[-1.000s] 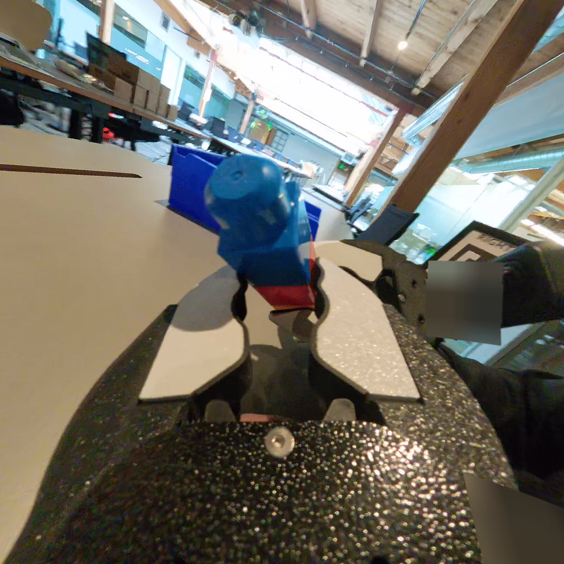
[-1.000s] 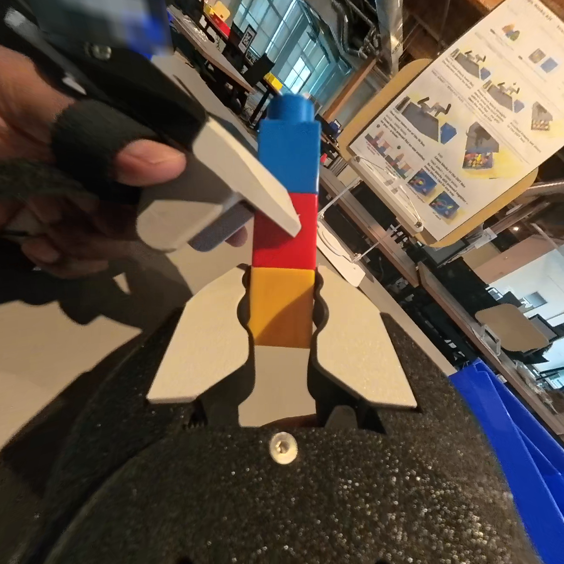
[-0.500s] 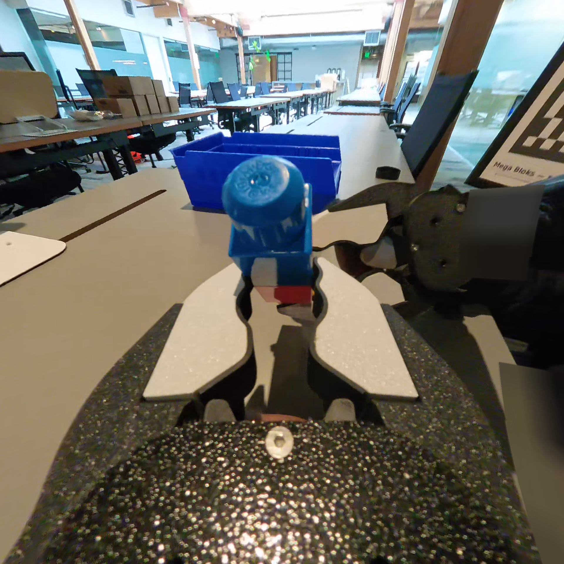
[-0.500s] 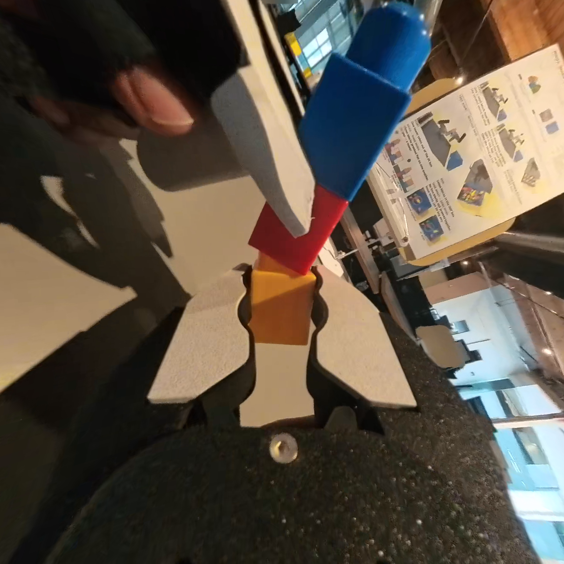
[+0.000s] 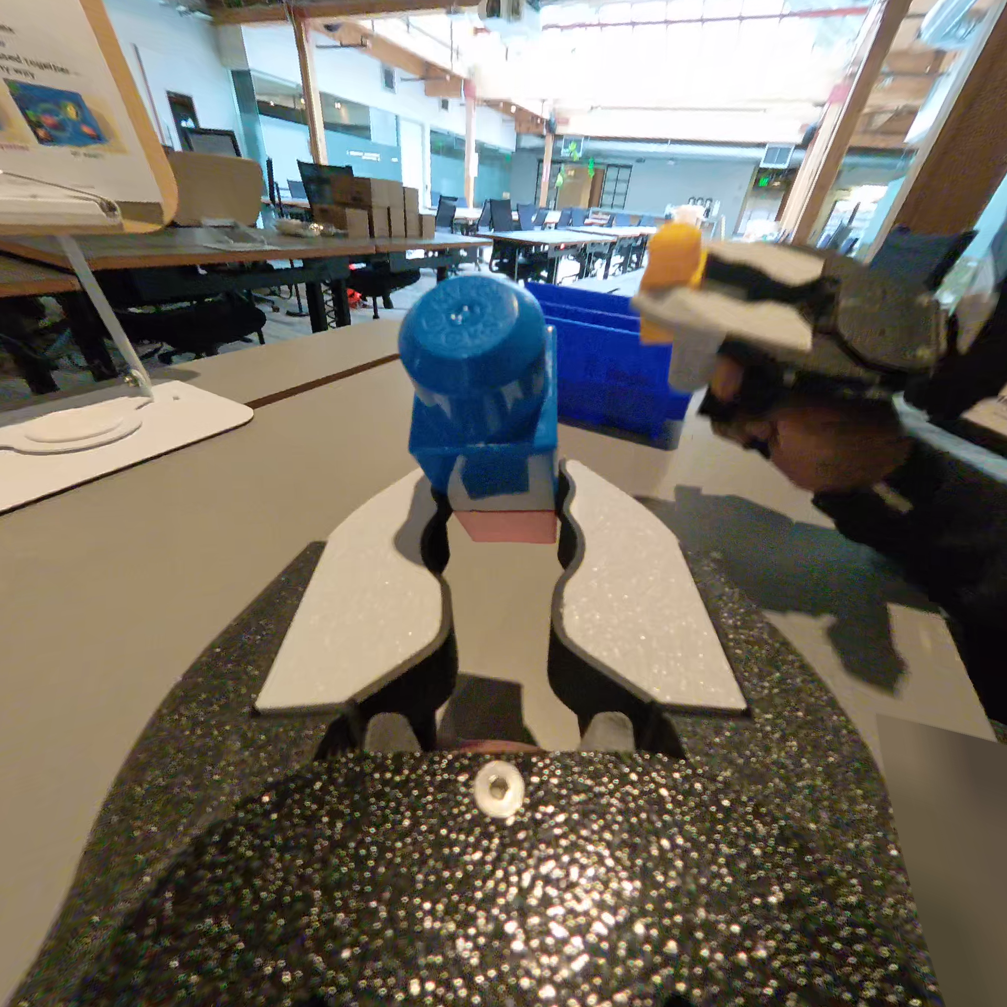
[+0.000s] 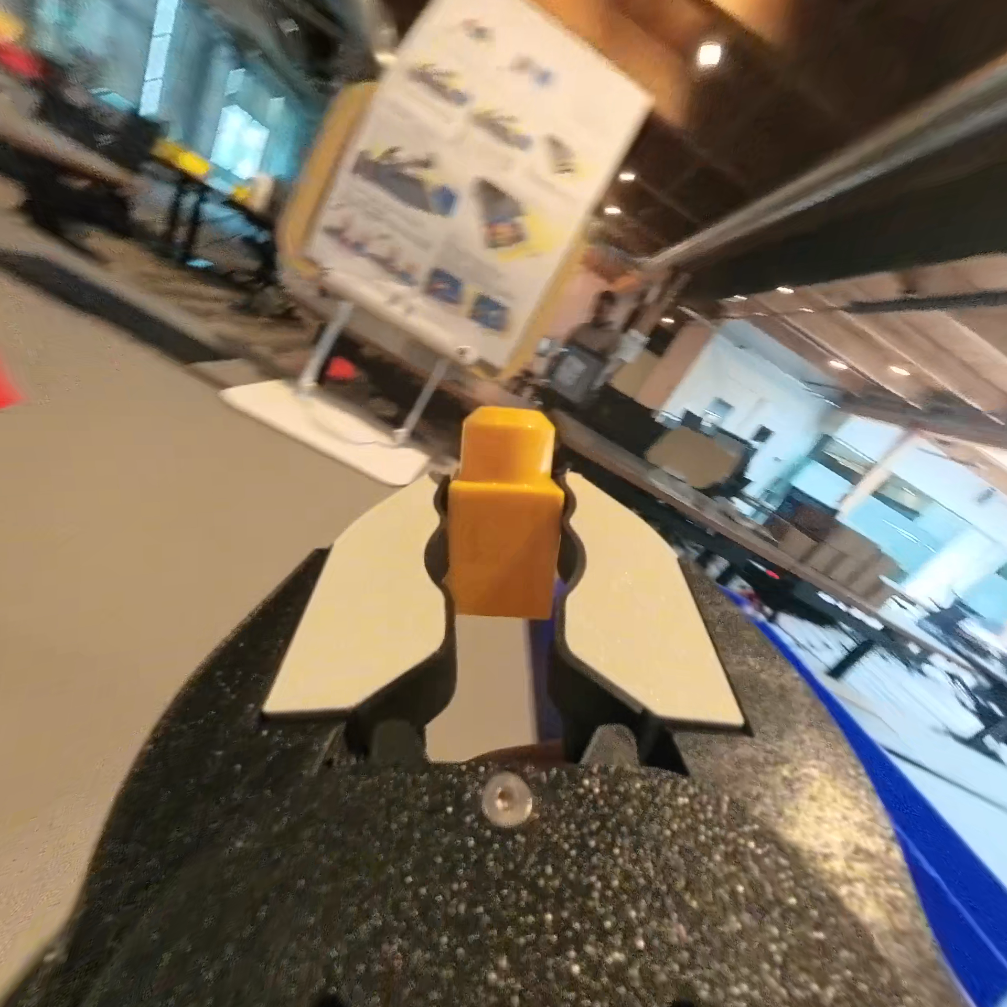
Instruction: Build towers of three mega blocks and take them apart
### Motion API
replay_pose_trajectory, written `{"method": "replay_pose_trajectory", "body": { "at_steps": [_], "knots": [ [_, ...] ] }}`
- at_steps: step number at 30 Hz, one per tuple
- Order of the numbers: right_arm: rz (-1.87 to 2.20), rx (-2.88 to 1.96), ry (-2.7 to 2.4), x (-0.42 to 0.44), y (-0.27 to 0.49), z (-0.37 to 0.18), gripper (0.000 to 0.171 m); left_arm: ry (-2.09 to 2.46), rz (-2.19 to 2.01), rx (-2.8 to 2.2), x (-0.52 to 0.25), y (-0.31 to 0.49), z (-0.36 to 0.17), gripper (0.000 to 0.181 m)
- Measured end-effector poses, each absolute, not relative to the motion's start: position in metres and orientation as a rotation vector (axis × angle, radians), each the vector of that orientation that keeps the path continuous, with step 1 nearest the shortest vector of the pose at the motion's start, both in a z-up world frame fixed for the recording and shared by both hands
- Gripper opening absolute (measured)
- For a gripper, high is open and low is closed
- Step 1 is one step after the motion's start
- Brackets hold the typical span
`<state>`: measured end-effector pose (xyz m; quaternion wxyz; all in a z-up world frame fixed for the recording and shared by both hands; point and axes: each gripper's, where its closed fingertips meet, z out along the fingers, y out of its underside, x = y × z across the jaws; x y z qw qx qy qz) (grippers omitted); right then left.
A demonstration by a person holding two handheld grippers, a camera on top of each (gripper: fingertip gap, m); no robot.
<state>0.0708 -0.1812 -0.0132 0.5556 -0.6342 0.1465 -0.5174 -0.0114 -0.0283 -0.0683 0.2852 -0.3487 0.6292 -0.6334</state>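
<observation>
- The grey table [image 5: 163,545] spreads under both grippers; in the right wrist view it fills the left side [image 6: 136,490]
- A blue bin [image 5: 599,370] stands on the table beyond the left gripper, its walls upright; in the right wrist view a blue edge [image 6: 953,872] runs down the lower right corner
- An instruction board [image 6: 468,185] on thin metal legs rises from a white base plate [image 5: 109,430] at the far left of the table; the right wrist view shows it blurred
- The left gripper [image 5: 498,507] is clamped on a two-block stack; its jaws press the sides of the stack low down, about where the two blocks join
- The right gripper [image 6: 504,539] is closed on the yellow block alone; seen from the left wrist view it hangs raised to the right [image 5: 703,305], above the bin, with a person's hand [image 5: 817,436] behind it
- The blue block [image 5: 485,392] sits on top of the red block [image 5: 512,526], stud tilted toward the camera; only a strip of the red shows
- The yellow block [image 6: 504,539] stands stud-up between the right jaws, well apart from the other two; it also shows farther off [image 5: 673,261]
</observation>
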Motion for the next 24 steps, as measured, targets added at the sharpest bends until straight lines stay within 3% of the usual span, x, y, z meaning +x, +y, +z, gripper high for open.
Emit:
{"method": "replay_pose_trajectory", "body": {
  "at_steps": [4,9,14,24],
  "knots": [
    [-1.286,-1.388,0.618,0.122,-0.269,0.012,0.037,1.734,-1.668,-0.915,-0.010,-0.041,-0.076,0.036],
    [-1.143,-1.557,0.933,0.182,-0.332,-0.035,0.037,1.794,-1.617,-0.913,-0.008,-0.049,-0.089,0.036],
    [-1.129,-1.604,0.988,0.187,-0.344,-0.051,0.039,1.807,-1.593,-0.929,-0.005,-0.048,-0.094,0.036],
    [-1.227,-1.640,0.886,0.159,-0.319,-0.023,0.040,1.790,-1.418,-0.896,-0.003,-0.040,-0.096,0.036]
  ]
}}
